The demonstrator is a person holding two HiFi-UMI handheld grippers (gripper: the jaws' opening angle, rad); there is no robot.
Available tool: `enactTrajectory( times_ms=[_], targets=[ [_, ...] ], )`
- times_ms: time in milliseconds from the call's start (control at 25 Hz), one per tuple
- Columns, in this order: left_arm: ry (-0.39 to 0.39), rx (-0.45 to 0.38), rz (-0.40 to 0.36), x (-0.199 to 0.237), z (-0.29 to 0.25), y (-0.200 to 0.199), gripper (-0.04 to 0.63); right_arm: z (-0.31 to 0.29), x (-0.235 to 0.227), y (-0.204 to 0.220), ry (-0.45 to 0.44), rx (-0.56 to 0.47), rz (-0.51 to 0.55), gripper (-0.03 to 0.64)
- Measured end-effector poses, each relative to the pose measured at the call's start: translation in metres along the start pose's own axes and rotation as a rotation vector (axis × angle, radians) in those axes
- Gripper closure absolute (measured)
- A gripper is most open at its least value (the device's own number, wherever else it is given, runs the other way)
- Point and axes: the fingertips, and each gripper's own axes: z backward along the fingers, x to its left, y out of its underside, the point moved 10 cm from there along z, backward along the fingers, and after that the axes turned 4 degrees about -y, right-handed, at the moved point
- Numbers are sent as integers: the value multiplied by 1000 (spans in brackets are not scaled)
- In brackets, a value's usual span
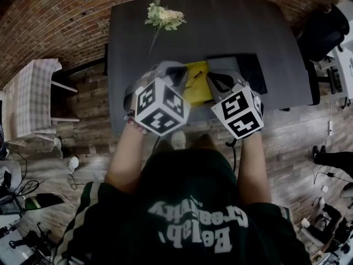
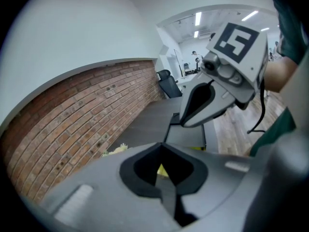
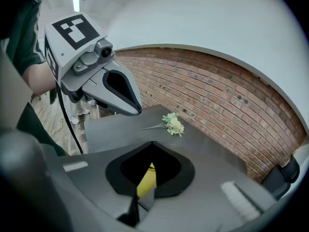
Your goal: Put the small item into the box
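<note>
Closest to the head camera is the person's dark green sweatshirt (image 1: 187,225), with both bare forearms reaching forward from it. On my feed the left gripper (image 1: 175,72) and the right gripper (image 1: 217,77) sit side by side over the near edge of the dark grey table (image 1: 220,32), both tilted downward. Each one's marker cube faces up at the camera.

Looking along the left gripper's jaws, I see them brought together with nothing pinched between them. Only a sliver of yellow from the table shows through the cut-out behind them. The right gripper's own view reads the same way to me: its jaws meet, it has hold of nothing, and a strip of yellow shows through the gap.

That yellow belongs to a flat yellow item (image 1: 197,84) lying on the table between the two grippers, just ahead of their tips and untouched by either. A thin dark thing lies across it; I can't make out what it is. Just beside it on the right is the black box (image 1: 251,70), also near the table's front edge.

Farther back, a small bouquet of pale flowers (image 1: 164,16) lies near the far edge, well apart from the rest. Behind the table runs a brick wall (image 1: 55,15). A plaid-covered chair (image 1: 30,93) stands off to the left and a black office chair (image 1: 325,32) to the right.
</note>
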Motion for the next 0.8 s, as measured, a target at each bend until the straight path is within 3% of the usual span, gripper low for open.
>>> enactTrajectory(
  times_ms=[800],
  targets=[
    [-97,8,102,-69,33,-22,592,56,21,36,-56,-56,28,611]
  ],
)
